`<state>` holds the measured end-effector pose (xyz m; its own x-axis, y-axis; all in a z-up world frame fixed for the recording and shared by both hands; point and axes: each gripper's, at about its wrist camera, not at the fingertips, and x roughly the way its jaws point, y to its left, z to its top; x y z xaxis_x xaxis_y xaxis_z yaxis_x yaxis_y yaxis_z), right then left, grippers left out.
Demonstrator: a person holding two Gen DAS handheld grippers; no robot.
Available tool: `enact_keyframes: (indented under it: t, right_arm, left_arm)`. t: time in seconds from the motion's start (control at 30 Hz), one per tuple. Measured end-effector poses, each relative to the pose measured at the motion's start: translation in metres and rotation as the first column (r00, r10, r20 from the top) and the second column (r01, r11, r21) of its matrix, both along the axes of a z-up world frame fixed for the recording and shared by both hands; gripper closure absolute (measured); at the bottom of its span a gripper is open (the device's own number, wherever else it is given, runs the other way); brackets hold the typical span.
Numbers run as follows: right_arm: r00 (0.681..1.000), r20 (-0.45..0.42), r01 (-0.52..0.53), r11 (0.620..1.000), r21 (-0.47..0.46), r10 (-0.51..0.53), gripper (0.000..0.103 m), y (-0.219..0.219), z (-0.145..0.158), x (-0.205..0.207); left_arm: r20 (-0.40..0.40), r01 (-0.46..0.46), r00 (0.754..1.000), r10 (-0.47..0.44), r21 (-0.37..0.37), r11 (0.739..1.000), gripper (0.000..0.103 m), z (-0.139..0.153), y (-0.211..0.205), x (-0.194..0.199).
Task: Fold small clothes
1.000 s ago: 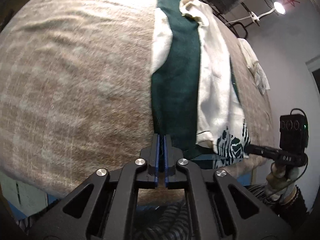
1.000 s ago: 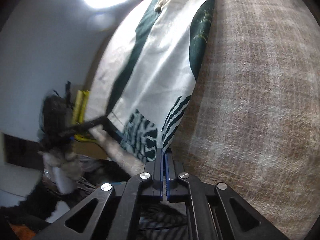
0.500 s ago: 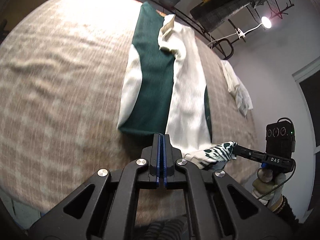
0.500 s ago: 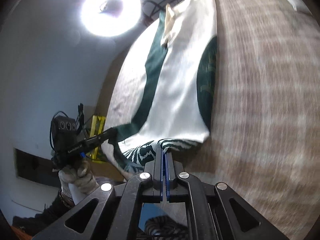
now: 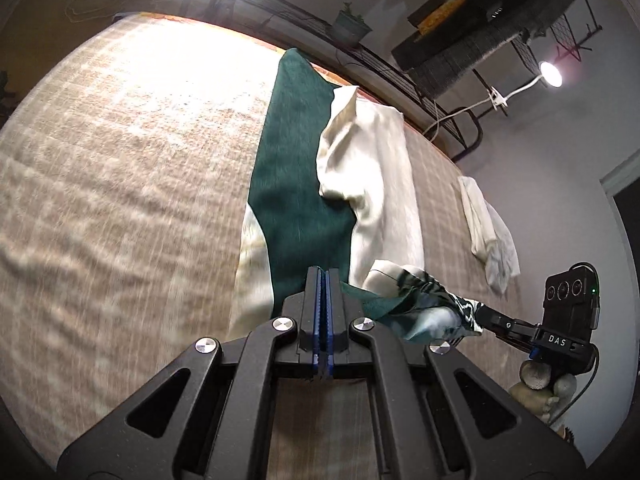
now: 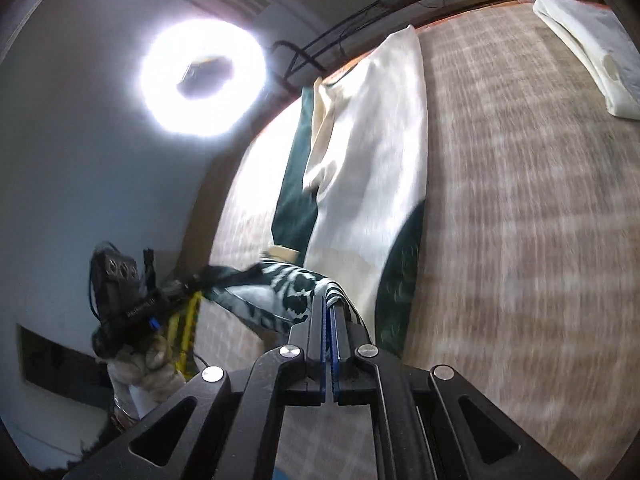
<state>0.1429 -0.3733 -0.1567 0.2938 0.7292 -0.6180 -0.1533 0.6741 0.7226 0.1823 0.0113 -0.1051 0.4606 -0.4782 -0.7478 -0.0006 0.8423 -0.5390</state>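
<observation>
A green and cream shirt (image 5: 304,184) lies lengthwise on the beige checked bed cover (image 5: 120,160), folded into a narrow strip. Its near hem, with a black-and-white zebra print (image 5: 424,300), is lifted off the bed. My left gripper (image 5: 324,276) is shut on the hem's left corner. My right gripper (image 6: 330,304) is shut on the hem's right corner (image 6: 296,280) and also shows in the left wrist view (image 5: 480,312). My left gripper also shows in the right wrist view (image 6: 192,280). The hem hangs stretched between both grippers above the shirt's lower part.
A folded white garment (image 5: 488,236) lies on the bed to the right, also in the right wrist view (image 6: 592,32). A metal rail (image 5: 360,60) runs along the far edge of the bed. A ring light (image 6: 202,76) and a clip lamp (image 5: 550,72) shine above.
Both grippers have lifted the shirt's near hem off the bed and carried it up and forward over the shirt. More of the bed's far end and the room now show.
</observation>
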Motion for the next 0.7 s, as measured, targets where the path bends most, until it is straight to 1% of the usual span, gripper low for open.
enact_keyframes:
  t: [0.27, 0.4, 0.47, 0.53, 0.6, 0.63, 0.67, 0.7]
  right_arm:
    - [0.999, -0.027, 0.028, 0.999, -0.017, -0.028, 0.103, 0.021, -0.015, 0.041]
    - [0.997, -0.051, 0.055, 0.998, -0.018, -0.056, 0.103, 0.018, -0.022, 0.051]
    - [0.994, -0.077, 0.078, 0.997, -0.017, -0.079, 0.103, 0.016, -0.029, 0.059]
    - [0.991, -0.093, 0.09, 0.996, -0.023, -0.092, 0.103, 0.014, -0.035, 0.063]
    - [0.991, -0.094, 0.09, 0.995, -0.035, -0.093, 0.102, 0.012, -0.034, 0.06]
    - [0.992, -0.09, 0.089, 0.995, -0.037, -0.092, 0.098, 0.012, -0.033, 0.06]
    - [0.992, -0.085, 0.092, 0.995, -0.042, -0.095, 0.095, 0.012, -0.031, 0.061]
    - [0.992, -0.086, 0.093, 0.994, -0.054, -0.097, 0.079, 0.017, -0.029, 0.065]
  left_arm:
    - [-0.054, -0.032, 0.998, 0.034, 0.021, 0.999, 0.103, -0.023, 0.0, 0.032]
    - [-0.051, -0.045, 0.998, 0.047, 0.045, 0.998, 0.103, -0.025, -0.003, 0.043]
    - [-0.049, -0.05, 0.997, 0.053, 0.05, 0.997, 0.103, -0.026, -0.004, 0.048]
    - [-0.035, -0.054, 0.998, 0.056, 0.059, 0.997, 0.103, -0.025, -0.005, 0.053]
    - [-0.024, -0.052, 0.998, 0.054, 0.077, 0.996, 0.103, -0.024, -0.008, 0.056]
    - [-0.021, -0.05, 0.998, 0.052, 0.085, 0.995, 0.103, -0.024, -0.009, 0.058]
    - [-0.023, -0.05, 0.998, 0.053, 0.093, 0.994, 0.097, -0.023, -0.009, 0.059]
    - [-0.024, -0.054, 0.998, 0.056, 0.098, 0.994, 0.091, -0.023, -0.009, 0.061]
